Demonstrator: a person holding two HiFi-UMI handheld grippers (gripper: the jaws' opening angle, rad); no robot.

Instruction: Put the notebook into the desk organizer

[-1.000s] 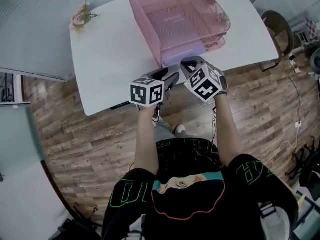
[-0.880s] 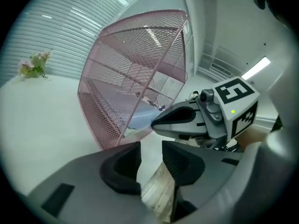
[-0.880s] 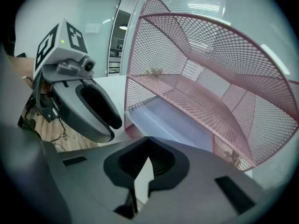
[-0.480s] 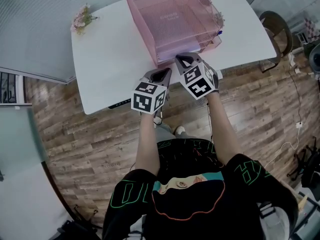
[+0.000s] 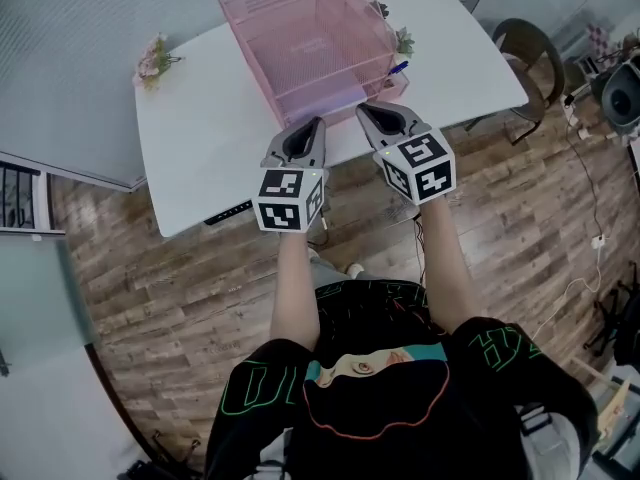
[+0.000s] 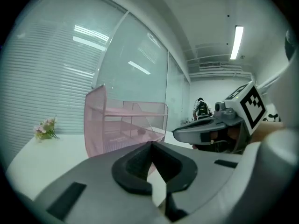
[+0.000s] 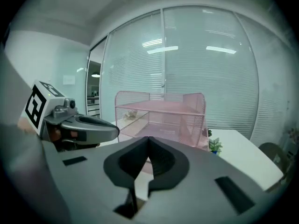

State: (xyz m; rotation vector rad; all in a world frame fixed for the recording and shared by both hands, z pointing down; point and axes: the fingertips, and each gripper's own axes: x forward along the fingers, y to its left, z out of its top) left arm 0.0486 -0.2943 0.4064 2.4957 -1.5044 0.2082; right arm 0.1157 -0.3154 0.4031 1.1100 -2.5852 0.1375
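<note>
The pink wire-mesh desk organizer (image 5: pixel 310 38) stands on the white table (image 5: pixel 200 138), open side toward me. A flat pale sheet with faint print, which may be the notebook (image 5: pixel 318 46), lies in its lower tray. My left gripper (image 5: pixel 318 121) is held just in front of the organizer's left front corner, jaws shut and empty. My right gripper (image 5: pixel 362 109) sits beside it on the right, also shut with nothing in it. In the left gripper view the pads of the left gripper (image 6: pixel 152 146) meet, with the organizer (image 6: pixel 126 125) beyond. In the right gripper view the right gripper (image 7: pixel 148 139) is likewise shut before the organizer (image 7: pixel 161 120).
A small flower bunch (image 5: pixel 155 56) lies at the table's far left. A little potted plant (image 5: pixel 403 40) and a blue pen (image 5: pixel 397 68) sit at the organizer's right. A chair (image 5: pixel 525 43) stands past the table's right end. Wooden floor runs below the table's near edge.
Both grippers have lifted away from the organizer's front edge and spread a little apart. They now point side by side at it.
</note>
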